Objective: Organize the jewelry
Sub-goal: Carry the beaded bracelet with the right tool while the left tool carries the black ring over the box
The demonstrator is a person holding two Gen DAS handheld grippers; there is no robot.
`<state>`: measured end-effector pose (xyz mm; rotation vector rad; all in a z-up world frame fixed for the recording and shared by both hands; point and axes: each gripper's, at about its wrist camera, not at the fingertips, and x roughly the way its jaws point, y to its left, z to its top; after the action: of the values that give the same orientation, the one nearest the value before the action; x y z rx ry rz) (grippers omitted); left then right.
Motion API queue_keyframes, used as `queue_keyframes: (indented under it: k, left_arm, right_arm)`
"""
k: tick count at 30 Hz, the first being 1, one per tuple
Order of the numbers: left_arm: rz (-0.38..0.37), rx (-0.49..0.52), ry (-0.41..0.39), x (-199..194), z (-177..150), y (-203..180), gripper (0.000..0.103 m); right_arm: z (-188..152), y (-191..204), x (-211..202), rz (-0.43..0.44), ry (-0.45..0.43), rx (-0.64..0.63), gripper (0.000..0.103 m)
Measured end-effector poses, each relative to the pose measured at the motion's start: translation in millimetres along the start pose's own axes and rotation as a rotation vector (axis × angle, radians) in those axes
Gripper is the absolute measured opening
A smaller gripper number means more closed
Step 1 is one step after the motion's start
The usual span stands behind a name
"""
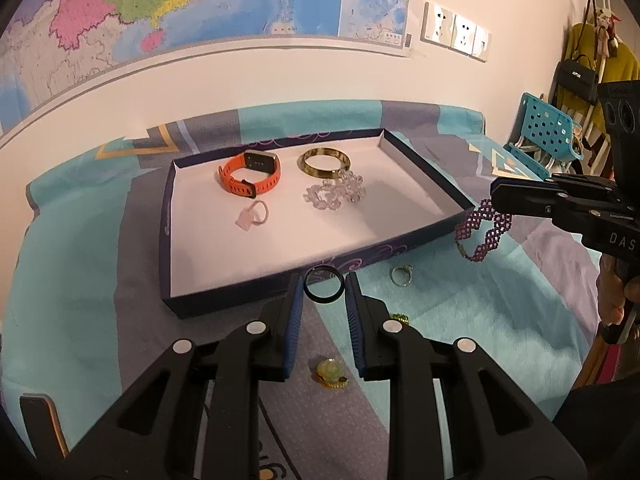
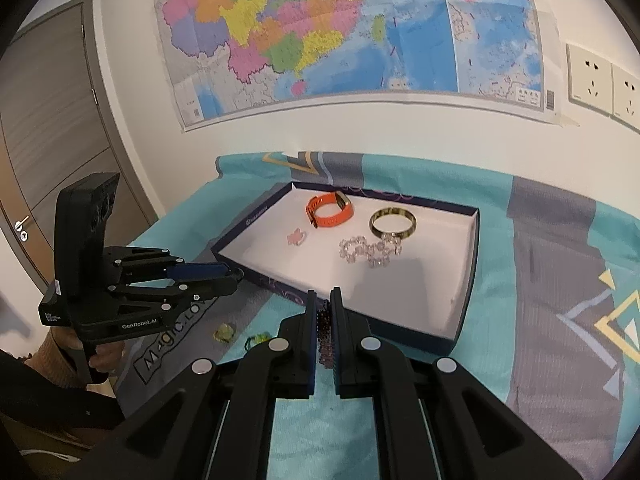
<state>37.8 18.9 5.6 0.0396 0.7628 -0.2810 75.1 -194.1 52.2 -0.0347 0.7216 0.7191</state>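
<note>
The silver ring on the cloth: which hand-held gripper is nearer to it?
Left. The left hand-held gripper, holding a black ring, is just beside the silver ring. The right hand-held gripper, holding the purple beaded bracelet, is higher and farther away.

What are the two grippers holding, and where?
Left gripper pinches the black ring by its sides. Right gripper clamps the purple bracelet near one end.

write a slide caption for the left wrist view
Left gripper pinches a dark ring near the tray; right gripper lifts a purple beaded bracelet.
</note>
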Motion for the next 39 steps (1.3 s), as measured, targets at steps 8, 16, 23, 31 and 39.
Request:
queue_keyframes:
  k: [8, 16, 23, 31, 39]
  left_arm:
    - [-0.003, 0.0, -0.014, 0.2, 8.0, 1.7, 0.022]
    - [0.003, 0.004, -0.019, 3.9, 14.0, 3.0, 0.022]
    - [0.006, 0.006, -0.016, 9.0, 18.4, 4.9, 0.022]
    - [0.014, 0.004, -0.011, 17.4, 23.9, 8.1, 0.022]
    - [0.026, 0.0, -0.002, 26.8, 29.0, 11.3, 0.022]
  right_arm:
    - [9.8, 0.2, 1.1, -0.002, -0.019, -0.006, 0.005]
    - [17.9, -2.0, 5.6, -0.001, -0.025, -0.004, 0.005]
    - [25.8, -4.0, 10.3, -0.007, -0.027, -0.007, 0.005]
    - [38.2, -9.7, 22.4, 0.003, -0.028, 0.004, 0.005]
    - [45.0, -15.3, 38.0, 0.017, -0.017, 0.027, 0.005]
